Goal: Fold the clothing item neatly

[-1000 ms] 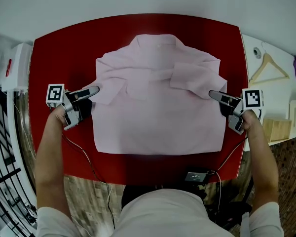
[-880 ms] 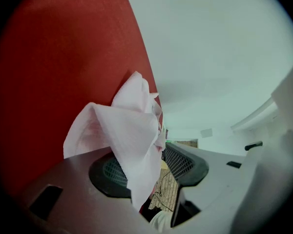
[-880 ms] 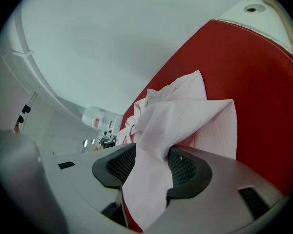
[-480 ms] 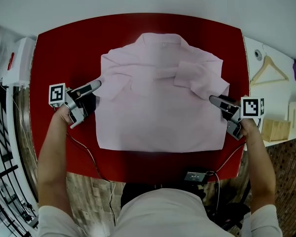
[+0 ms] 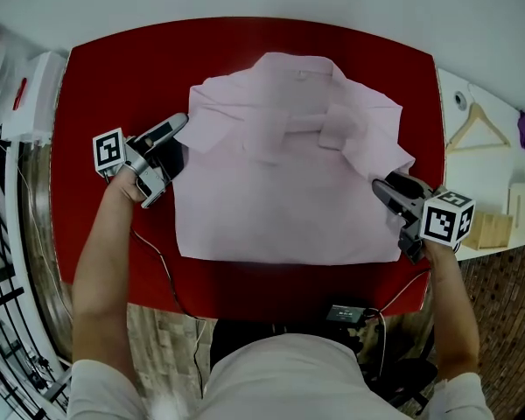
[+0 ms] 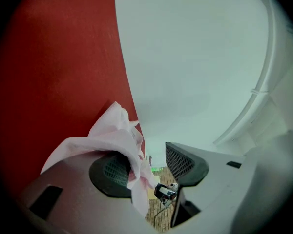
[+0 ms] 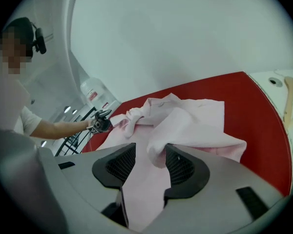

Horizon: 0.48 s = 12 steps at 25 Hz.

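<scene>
A pale pink shirt (image 5: 280, 191) lies spread on the red table (image 5: 114, 68), collar at the far side, sleeves folded inward. My left gripper (image 5: 175, 150) is at the shirt's left edge. Its jaws stand open, and a bunched bit of the shirt (image 6: 107, 135) drapes over one pad and hangs in the gap of this left gripper (image 6: 149, 162). My right gripper (image 5: 390, 213) is at the shirt's right edge. Seen from the right gripper (image 7: 151, 165), a fold of shirt (image 7: 190, 121) sits between the open jaws, resting against one pad only.
A white side table at the right carries a wooden hanger (image 5: 477, 125) and wooden blocks (image 5: 492, 227). A black box (image 5: 346, 311) with cables sits at the table's near edge. White containers (image 5: 26, 86) and a metal rack (image 5: 9, 261) stand at the left.
The left gripper has shifted toward the far side and inward, bunching the shirt's left edge. The right gripper has rolled and drawn nearer, and the right sleeve has shifted with it.
</scene>
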Each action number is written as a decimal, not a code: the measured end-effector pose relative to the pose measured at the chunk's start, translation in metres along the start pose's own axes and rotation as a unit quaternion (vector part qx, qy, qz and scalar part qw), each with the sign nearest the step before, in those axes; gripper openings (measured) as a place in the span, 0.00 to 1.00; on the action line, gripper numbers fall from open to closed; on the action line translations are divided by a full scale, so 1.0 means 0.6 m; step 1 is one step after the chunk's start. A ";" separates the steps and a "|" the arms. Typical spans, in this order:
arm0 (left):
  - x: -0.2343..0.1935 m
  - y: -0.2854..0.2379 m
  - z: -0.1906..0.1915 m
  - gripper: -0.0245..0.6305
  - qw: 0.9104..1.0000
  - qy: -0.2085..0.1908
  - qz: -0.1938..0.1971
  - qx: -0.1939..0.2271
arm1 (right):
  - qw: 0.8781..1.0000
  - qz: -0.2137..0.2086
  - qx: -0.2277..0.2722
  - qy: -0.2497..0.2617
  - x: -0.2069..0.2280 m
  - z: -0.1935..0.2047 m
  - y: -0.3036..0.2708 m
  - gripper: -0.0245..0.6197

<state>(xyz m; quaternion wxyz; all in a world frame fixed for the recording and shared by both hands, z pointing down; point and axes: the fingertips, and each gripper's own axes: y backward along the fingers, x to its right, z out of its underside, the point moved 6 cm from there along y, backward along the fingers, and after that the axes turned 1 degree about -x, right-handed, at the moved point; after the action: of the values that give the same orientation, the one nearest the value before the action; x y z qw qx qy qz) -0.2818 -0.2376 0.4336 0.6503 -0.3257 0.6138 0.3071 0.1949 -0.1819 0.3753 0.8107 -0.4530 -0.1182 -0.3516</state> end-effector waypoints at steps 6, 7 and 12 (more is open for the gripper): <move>-0.005 -0.001 -0.007 0.35 1.000 -0.002 -0.004 0.005 | 1.000 -0.002 0.000 0.003 -0.026 0.004 -0.015 0.33; -0.005 -0.001 -0.007 0.35 1.000 -0.003 -0.003 0.003 | 1.000 0.006 0.008 -0.004 -0.020 0.004 -0.010 0.33; -0.007 0.004 -0.009 0.35 1.000 -0.007 -0.003 -0.005 | 0.990 0.079 0.093 -0.068 0.071 -0.036 0.020 0.33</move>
<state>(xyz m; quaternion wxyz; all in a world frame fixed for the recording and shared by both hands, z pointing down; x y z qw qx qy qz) -0.2876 -0.2406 0.4377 0.6539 -0.3288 0.6065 0.3106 0.2315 -0.2151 0.3771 0.8646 -0.4061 -0.1696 -0.2425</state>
